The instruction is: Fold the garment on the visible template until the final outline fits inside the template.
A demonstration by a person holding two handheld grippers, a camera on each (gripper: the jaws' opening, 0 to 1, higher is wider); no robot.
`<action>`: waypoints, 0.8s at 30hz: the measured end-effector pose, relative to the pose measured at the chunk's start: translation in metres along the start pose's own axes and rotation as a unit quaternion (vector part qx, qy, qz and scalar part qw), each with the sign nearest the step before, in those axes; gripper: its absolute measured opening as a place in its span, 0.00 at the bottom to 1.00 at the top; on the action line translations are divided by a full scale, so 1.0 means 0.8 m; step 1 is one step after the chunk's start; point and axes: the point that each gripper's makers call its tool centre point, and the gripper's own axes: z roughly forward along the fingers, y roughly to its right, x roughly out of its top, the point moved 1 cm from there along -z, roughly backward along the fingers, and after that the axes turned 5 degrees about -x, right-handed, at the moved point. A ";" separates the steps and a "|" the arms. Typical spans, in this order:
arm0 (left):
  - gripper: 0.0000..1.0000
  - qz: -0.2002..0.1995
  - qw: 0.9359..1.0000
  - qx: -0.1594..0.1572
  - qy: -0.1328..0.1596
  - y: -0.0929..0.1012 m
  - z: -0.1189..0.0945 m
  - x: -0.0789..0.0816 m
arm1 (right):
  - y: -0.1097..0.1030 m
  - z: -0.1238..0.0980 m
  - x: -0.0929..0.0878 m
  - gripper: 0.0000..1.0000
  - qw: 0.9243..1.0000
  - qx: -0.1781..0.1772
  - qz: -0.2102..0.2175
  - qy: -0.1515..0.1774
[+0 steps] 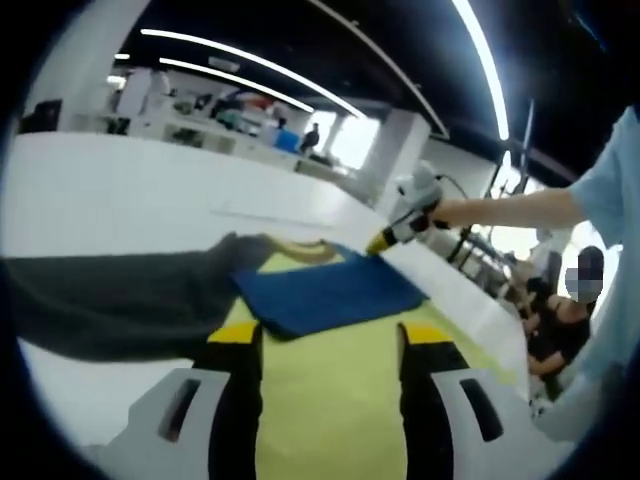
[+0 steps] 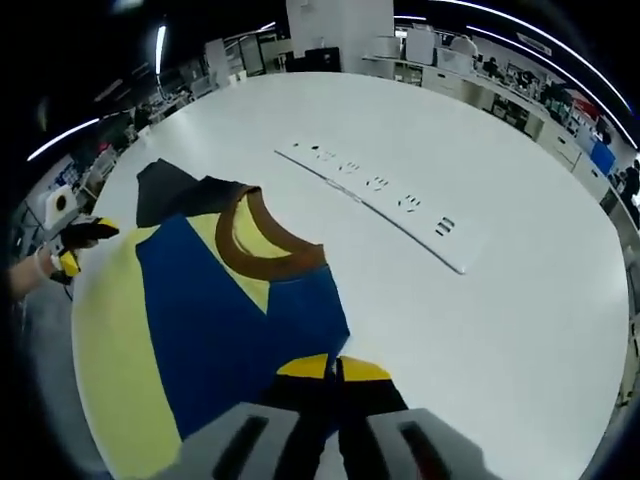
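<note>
A blue garment (image 1: 330, 292) with a brown collar (image 2: 265, 258) lies partly folded on a yellow template (image 1: 330, 400) on a white table. One dark grey sleeve (image 1: 110, 300) trails off the template onto the table. My left gripper (image 1: 330, 335) hovers open over bare template, just short of the garment's near edge, with nothing between its jaws. My right gripper (image 2: 333, 368) is shut on the garment's blue edge at the table. It appears from the other side at the garment's far corner as the right gripper (image 1: 384, 242), held by an outstretched arm. The left gripper (image 2: 78, 245) sits at the template's far side.
A long white strip (image 2: 380, 190) with dark marks lies on the table (image 2: 500, 300) beyond the collar. A person (image 1: 560, 320) sits off the table's edge, and desks and other people fill the background.
</note>
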 end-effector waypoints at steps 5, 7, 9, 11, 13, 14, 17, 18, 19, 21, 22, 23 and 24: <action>0.51 -0.050 0.998 0.028 -0.026 -0.021 0.017 -0.014 | -0.001 0.002 0.000 0.00 1.000 0.002 -0.006 -0.003; 0.43 -0.056 0.995 0.057 -0.051 -0.036 0.019 -0.026 | -0.004 0.002 0.001 0.00 1.000 0.003 -0.005 -0.003; 0.36 -0.082 0.994 0.066 -0.040 -0.044 0.025 -0.025 | -0.003 0.003 -0.001 0.00 1.000 0.001 -0.009 -0.005; 0.33 -0.102 0.992 0.071 -0.030 -0.048 0.031 -0.021 | -0.004 0.002 -0.003 0.00 1.000 0.002 -0.011 -0.007; 0.29 -0.103 0.991 0.082 -0.031 -0.054 0.035 -0.021 | -0.006 0.000 -0.005 0.00 1.000 0.001 -0.012 -0.009; 0.27 -0.104 0.991 0.081 -0.031 -0.055 0.038 -0.021 | -0.006 0.000 -0.005 0.00 1.000 0.002 -0.011 -0.009; 0.22 -0.113 0.989 0.089 -0.040 -0.056 0.042 -0.027 | -0.002 -0.001 -0.005 0.00 1.000 0.000 -0.013 -0.008; 0.20 -0.114 0.989 0.089 -0.041 -0.056 0.043 -0.028 | -0.003 -0.001 -0.005 0.00 1.000 0.000 -0.012 -0.008; 0.18 -0.117 0.988 0.091 -0.045 -0.056 0.043 -0.030 | -0.003 -0.001 -0.004 0.00 1.000 0.000 -0.012 -0.007; 0.13 -0.123 0.987 0.093 -0.047 -0.056 0.044 -0.032 | -0.004 -0.002 -0.003 0.00 1.000 0.001 -0.013 -0.006; 0.11 -0.125 0.986 0.094 -0.048 -0.057 0.043 -0.033 | -0.006 -0.002 -0.003 0.00 1.000 0.002 -0.013 -0.006; 0.09 -0.127 0.986 0.096 -0.049 -0.058 0.044 -0.033 | -0.008 -0.002 -0.004 0.00 1.000 0.004 -0.014 -0.006; 0.08 -0.128 0.986 0.096 -0.048 -0.059 0.044 -0.033 | -0.008 -0.002 -0.004 0.00 1.000 0.004 -0.015 -0.007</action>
